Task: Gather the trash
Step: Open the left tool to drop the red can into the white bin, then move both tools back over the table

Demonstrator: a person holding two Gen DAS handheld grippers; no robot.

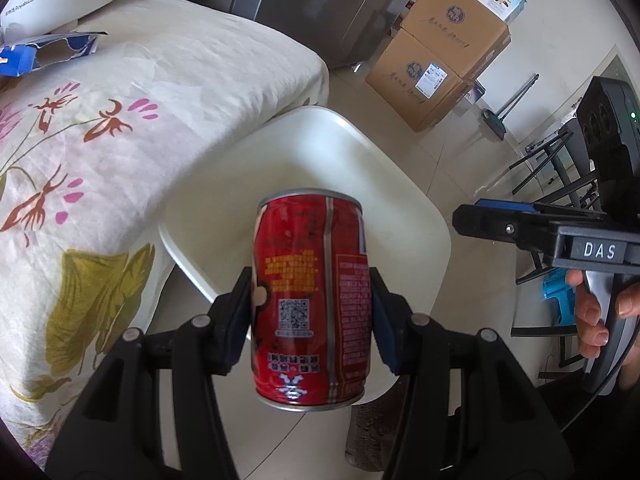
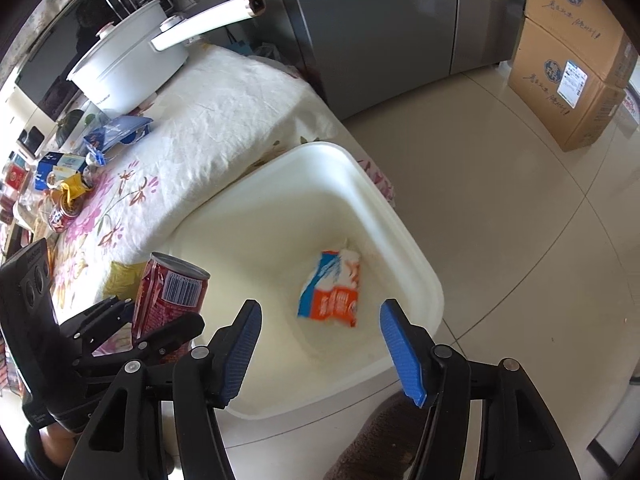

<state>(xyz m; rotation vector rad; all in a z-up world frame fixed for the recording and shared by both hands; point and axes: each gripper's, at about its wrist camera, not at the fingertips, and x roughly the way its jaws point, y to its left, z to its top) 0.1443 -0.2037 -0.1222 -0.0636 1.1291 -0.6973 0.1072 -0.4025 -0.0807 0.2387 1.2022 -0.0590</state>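
Two pieces of trash are in play: a red drink can [image 1: 308,300] and a blue, white and orange wrapper [image 2: 332,290]. The can is clamped between the pads of the left hand-held gripper [image 1: 312,312], which holds it by its sides, tilted, above the near edge of a white plastic bin [image 1: 420,216]; seen from the right wrist, the same can sits at the left, at the bin's rim, with its barcode facing up. The wrapper is inside the bin, blurred, against the pale bottom. Above it the right hand-held gripper [image 2: 320,350] has its blue pads [image 2: 400,348] spread well apart with nothing between them, the wrapper showing in the gap below. No earlier view is given, so only this spread state can be told. In the left wrist view the right hand-held gripper reaches in from the right edge, with a person's fingers [image 1: 592,320] on its handle. The bin stands on a pale tiled floor [image 2: 520,220], just beside a counter [image 1: 140,128] draped in a white flowered cloth. Further along the counter lie a torn blue carton [image 2: 116,130], another red can [image 2: 62,214], more packets, and a white pan with a long handle [image 2: 128,68]. Beyond stand a grey fridge [image 2: 380,32] and stacked cardboard boxes [image 1: 440,56].
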